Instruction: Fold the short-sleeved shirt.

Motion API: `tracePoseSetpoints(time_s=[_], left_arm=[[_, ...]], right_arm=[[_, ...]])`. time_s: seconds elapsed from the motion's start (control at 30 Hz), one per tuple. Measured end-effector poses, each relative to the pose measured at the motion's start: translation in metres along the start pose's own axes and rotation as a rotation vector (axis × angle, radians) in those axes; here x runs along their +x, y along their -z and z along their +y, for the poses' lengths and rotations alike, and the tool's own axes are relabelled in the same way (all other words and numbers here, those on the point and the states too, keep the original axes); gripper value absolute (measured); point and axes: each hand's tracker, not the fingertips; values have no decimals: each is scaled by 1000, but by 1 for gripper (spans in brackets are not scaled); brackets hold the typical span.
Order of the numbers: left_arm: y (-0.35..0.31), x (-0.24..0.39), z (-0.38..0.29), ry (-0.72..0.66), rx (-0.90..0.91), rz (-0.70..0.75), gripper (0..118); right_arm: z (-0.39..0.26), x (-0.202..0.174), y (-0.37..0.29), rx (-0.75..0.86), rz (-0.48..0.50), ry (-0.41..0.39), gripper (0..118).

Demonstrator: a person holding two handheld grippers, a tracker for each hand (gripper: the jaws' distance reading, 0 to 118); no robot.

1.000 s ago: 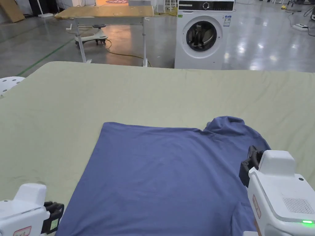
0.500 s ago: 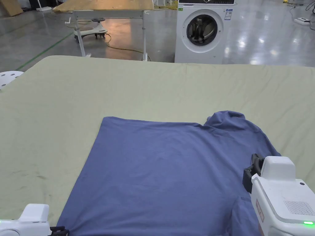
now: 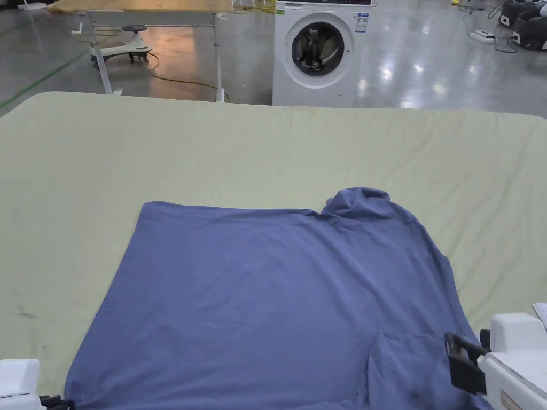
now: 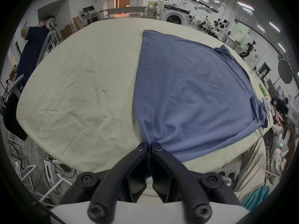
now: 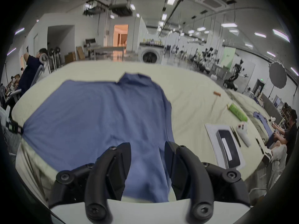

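Note:
A blue short-sleeved shirt [image 3: 256,288] lies flat on the pale green table cover [image 3: 213,155], hem to the left and collar side to the right. One sleeve [image 3: 358,203] bunches at the far edge. The other sleeve [image 3: 411,368] lies near the front edge. My left gripper [image 4: 149,148] is shut on the shirt's near left hem corner, with cloth pinched between the jaws; it sits at the bottom left corner of the head view [image 3: 51,400]. My right gripper [image 5: 147,146] is open and hovers above the near sleeve [image 5: 145,166], at the shirt's right front [image 3: 462,363].
A washing machine [image 3: 318,53] and a wooden-topped table [image 3: 144,8] stand beyond the far edge. On the table to the right lie a dark case on paper [image 5: 226,148], a green object [image 5: 237,112] and small tools. People sit at the right [image 5: 289,133] and left [image 5: 29,70].
The head camera has turned right and down. My right gripper has drawn back from the shirt's shoulder area toward the near sleeve. The left gripper stays at the near left hem corner.

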Motion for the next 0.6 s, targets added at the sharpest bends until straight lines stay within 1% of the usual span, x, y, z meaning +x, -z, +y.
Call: tracePoseSetpoints(time_s=[0.13, 0.27, 0.37, 0.4, 0.43, 0.47, 0.5, 0.53, 0.6], left_arm=[[-5, 0, 5, -5, 20, -7, 0], [-6, 2, 9, -1, 30, -10, 0], [-5, 1, 9, -2, 30, -13, 0], [-4, 2, 9, -4, 29, -14, 0], [-4, 1, 9, -8, 27, -18, 0], [-4, 1, 9, -15, 27, -20, 0], [-5, 0, 8, -22, 33, -25, 0], [-5, -1, 10, -30, 41, -32, 0], [-8, -3, 13, -51, 61, -52, 0]], right_arm=[[-30, 11, 4, -134, 58, 9, 48], [-55, 6, 23, -252, 34, -38, 48], [-69, 6, 37, -284, 56, -8, 46], [-71, 7, 39, -288, 79, 13, 40], [-71, 7, 37, -272, 103, 33, 24], [-69, 8, 35, -263, 113, 48, 11], [-67, 9, 33, -262, 126, 58, 8], [-64, 10, 32, -269, 112, 48, 8], [-57, 14, 28, -270, 123, 41, 7]])
